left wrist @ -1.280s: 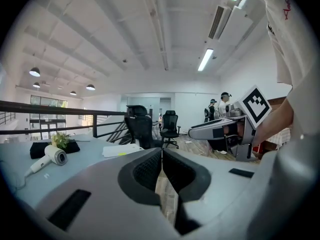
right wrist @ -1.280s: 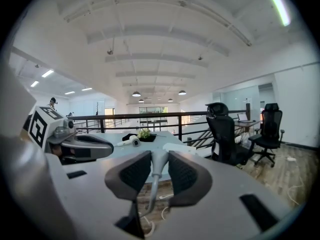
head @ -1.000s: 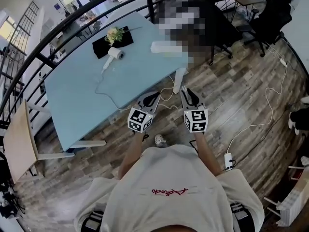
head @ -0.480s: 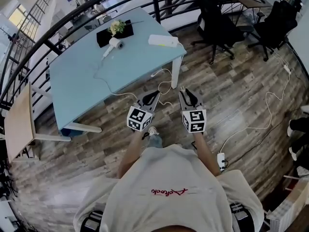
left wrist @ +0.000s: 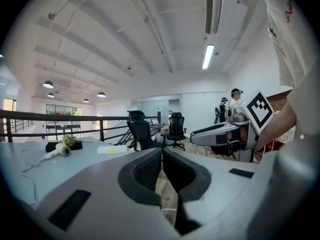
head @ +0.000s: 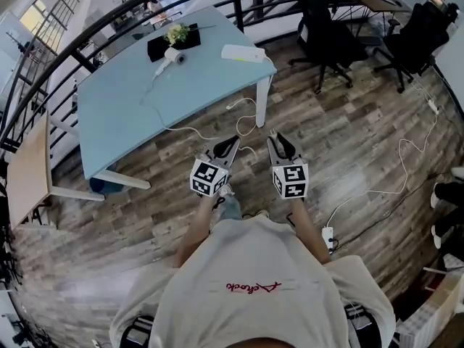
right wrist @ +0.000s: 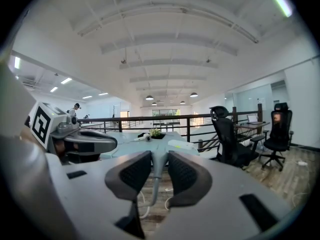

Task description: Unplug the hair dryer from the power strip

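A white hair dryer [head: 168, 58] lies at the far end of the light-blue table [head: 123, 114], and its thin cord trails over the near edge to the floor. A white power strip [head: 243, 53] sits on the table's right corner. I cannot tell whether the cord's plug is in it. Both grippers hover over the wooden floor, short of the table. My left gripper [head: 233, 142] is shut with its pads together and empty. My right gripper [head: 275, 135] is open with nothing between its pads. The left gripper view shows the dryer [left wrist: 61, 150] and strip [left wrist: 116, 149] far ahead.
A black tray with flowers [head: 174, 38] stands behind the dryer. Black office chairs [head: 326, 27] are at the back right, and a dark railing [head: 51, 56] runs behind the table. A wooden seat [head: 25, 180] is at the left. Another power strip [head: 327, 238] lies on the floor.
The table has slid up and left in the head view and now lies farther from both grippers. Neither gripper's jaws have changed.
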Available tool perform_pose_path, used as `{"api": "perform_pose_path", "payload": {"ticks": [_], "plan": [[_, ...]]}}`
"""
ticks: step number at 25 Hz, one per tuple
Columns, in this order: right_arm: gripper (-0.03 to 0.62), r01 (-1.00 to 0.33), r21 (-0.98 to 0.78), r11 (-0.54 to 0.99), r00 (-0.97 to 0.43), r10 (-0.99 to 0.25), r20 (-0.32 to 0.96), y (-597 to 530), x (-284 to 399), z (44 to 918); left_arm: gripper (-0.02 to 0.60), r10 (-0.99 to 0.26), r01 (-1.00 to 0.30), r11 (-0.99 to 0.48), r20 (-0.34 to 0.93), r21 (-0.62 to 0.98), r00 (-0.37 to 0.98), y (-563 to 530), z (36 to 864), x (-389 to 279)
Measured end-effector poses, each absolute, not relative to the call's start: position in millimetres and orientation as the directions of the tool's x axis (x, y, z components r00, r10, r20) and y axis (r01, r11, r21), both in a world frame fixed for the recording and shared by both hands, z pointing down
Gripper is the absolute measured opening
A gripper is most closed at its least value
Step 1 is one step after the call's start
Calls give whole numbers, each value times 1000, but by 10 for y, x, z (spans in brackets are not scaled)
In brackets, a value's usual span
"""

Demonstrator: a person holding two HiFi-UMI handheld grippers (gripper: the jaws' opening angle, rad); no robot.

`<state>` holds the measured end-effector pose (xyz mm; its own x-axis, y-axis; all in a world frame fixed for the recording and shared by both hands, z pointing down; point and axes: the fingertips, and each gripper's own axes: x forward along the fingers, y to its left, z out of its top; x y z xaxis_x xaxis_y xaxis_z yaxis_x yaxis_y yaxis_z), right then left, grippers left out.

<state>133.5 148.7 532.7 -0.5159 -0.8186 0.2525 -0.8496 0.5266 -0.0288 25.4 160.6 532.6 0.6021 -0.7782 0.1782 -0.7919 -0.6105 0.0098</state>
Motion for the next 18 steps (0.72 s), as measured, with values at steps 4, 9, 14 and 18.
{"api": "perform_pose_path", "payload": {"ticks": [4,9,14,18], "plan": [[121,-846,-29,533,-523,-816,248,1539,1344,5337,15,-785,-799,-601,180,9,592,1675,5361,251],[120,-846,-32,532,-522,-815,251,1554,1359,5353,15,-785,-799,-601,179,10,593,1684,5365,274],[120,-846,-38,532,-524,-815,247,1566,1368,5360,15,-784,-798,-603,182,7,594,1705,5376,291],[120,-845,-45,532,-525,-813,252,1580,1379,5381,15,-784,-799,-601,185,6,592,1725,5399,304]]}}
